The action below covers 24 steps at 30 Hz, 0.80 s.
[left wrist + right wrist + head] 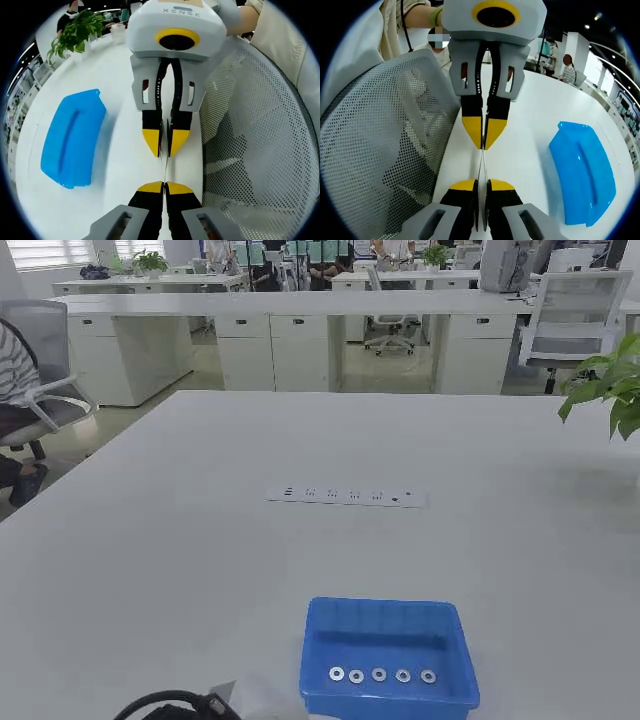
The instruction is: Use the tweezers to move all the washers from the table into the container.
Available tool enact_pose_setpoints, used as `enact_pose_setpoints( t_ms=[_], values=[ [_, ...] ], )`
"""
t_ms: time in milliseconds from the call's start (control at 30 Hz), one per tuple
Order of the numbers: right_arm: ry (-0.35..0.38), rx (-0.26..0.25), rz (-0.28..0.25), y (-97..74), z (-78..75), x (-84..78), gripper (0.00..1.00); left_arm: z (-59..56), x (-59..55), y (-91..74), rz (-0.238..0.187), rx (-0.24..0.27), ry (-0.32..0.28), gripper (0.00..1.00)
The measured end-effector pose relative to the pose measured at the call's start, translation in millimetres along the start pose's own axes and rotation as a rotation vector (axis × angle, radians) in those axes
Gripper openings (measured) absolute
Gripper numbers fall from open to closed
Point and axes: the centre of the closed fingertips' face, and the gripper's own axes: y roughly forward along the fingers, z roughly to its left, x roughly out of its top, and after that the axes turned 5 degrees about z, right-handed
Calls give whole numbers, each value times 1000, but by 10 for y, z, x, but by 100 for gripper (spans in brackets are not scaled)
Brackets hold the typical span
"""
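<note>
Inside the blue container (pixel 385 612): five washers (pixel 379 675) lie in a row on its floor.
Progress: every washer in sight is already in the container, so the job looks finished.
Table (pixel 200 540): carries the container near its front edge and a power strip (pixel 347 497) farther back.
Tweezers (pixel 163 172): stretched between two grippers meeting tip to tip, well apart from the washers.
Left gripper (pixel 163 189): jaws clenched on one end of the tweezers.
Right gripper (pixel 481 187): jaws clenched on the other end, beside a mesh chair (pixel 385 150).
</note>
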Motion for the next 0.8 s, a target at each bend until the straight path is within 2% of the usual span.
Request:
enact_pose_setpoints(
  t_ms=[267,567,700,800],
  values=[
    [34,4,-33,25,8,9,5,-5,-52,68,46,-1,4,0],
    [45,-10,-66,34,19,34,8,16,-77,80,49,6,-11,0],
    [47,-14,-69,42,25,43,9,5,-92,92,62,3,-16,0],
    [59,-30,-81,1,10,67,10,-5,-119,115,87,6,3,0]
  ],
)
